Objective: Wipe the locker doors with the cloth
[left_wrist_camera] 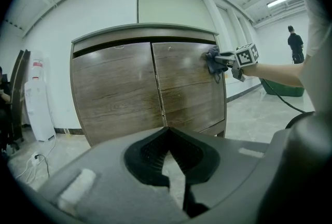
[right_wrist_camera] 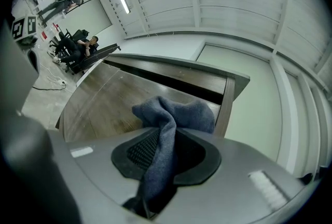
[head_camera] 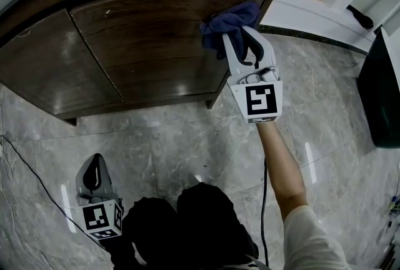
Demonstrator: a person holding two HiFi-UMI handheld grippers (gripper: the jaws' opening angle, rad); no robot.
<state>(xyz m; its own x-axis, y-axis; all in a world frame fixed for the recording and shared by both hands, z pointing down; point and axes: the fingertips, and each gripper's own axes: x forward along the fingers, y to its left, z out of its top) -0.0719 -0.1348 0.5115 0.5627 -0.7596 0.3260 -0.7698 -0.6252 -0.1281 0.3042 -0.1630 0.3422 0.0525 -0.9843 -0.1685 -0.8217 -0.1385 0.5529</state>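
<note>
The locker has two dark wood doors, the left door and the right door, both closed. My right gripper is shut on a blue cloth and holds it against the upper right corner of the right door. In the right gripper view the cloth bunches out past the jaws onto the wood. The left gripper view shows the cloth high on the right door. My left gripper hangs low over the floor, well back from the locker, jaws together and empty.
A grey marble floor runs in front of the locker. A thin black cable crosses it at the left. A dark flat object stands at the right. A white unit stands left of the locker. A person stands far off.
</note>
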